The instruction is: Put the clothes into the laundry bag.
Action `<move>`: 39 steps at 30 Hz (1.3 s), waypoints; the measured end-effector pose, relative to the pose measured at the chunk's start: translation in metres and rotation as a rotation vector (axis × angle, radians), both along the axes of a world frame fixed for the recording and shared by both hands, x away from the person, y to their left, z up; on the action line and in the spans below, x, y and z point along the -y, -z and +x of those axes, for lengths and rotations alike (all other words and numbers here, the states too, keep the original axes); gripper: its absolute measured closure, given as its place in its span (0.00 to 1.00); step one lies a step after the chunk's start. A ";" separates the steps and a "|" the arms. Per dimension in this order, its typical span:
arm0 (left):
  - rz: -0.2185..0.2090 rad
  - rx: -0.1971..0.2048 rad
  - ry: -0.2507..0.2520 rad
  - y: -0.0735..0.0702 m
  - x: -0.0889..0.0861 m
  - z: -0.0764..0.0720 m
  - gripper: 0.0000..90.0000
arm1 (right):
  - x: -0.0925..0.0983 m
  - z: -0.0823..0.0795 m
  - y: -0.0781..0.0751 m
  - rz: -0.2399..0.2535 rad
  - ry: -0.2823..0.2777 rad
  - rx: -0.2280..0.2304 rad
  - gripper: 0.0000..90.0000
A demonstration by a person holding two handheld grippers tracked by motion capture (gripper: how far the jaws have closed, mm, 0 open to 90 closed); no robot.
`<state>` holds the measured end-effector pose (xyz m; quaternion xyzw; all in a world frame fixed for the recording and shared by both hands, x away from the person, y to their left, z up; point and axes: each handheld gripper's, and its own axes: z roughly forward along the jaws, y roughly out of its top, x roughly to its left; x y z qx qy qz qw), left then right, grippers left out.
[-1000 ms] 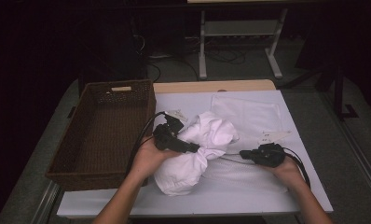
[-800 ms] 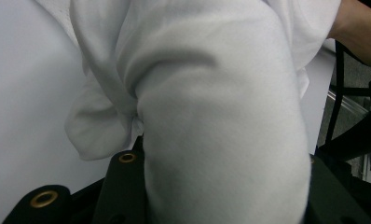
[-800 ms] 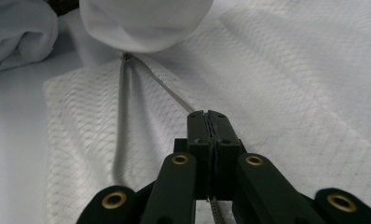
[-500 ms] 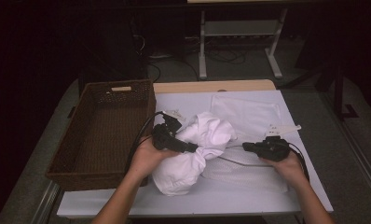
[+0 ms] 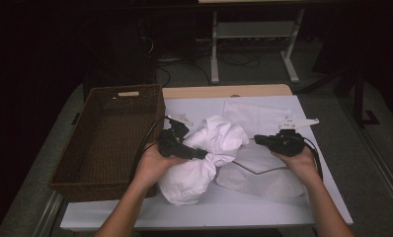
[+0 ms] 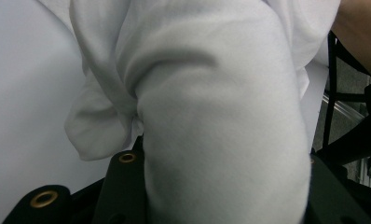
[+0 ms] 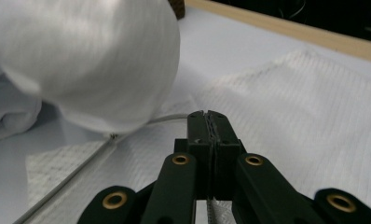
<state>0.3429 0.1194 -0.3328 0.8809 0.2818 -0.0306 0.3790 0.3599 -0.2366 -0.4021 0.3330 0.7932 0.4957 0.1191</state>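
A bunched white garment (image 5: 219, 143) lies in the middle of the table, its lower end bulging toward the front edge. My left gripper (image 5: 202, 154) is shut on its middle, and the cloth (image 6: 211, 116) fills the space between the jaws. To the right lies a white mesh bag (image 5: 263, 177) with a zipper along its edge. My right gripper (image 5: 258, 139) is shut on a thin edge of that bag and holds it a little above the table. In the right gripper view the closed jaws (image 7: 207, 119) point over the mesh (image 7: 314, 116), with the garment (image 7: 90, 56) at upper left.
A dark wicker basket (image 5: 128, 91) stands at the left of the table, close to my left hand. Another flat white cloth (image 5: 256, 116) lies at the back right. The white table top (image 5: 283, 212) ends just in front of the forearms.
My right gripper has risen and moved slightly away, lifting the edge of the mesh bag. The left gripper and the garment have stayed put.
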 end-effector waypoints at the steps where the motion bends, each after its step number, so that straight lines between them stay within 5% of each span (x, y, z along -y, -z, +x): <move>1: -0.002 0.000 -0.001 0.000 0.000 0.000 0.64 | -0.001 0.001 -0.002 -0.003 0.003 0.002 0.98; 11: -0.026 0.001 0.022 -0.009 0.000 -0.008 0.64 | 0.001 0.008 -0.008 0.013 0.048 0.029 0.99; 22: -0.054 0.002 0.141 -0.019 0.030 -0.029 0.64 | 0.006 0.009 -0.009 0.035 0.064 0.036 0.99; 39: 0.051 -0.024 0.232 0.024 0.091 -0.028 0.64 | 0.008 -0.007 -0.021 0.057 0.016 0.059 0.99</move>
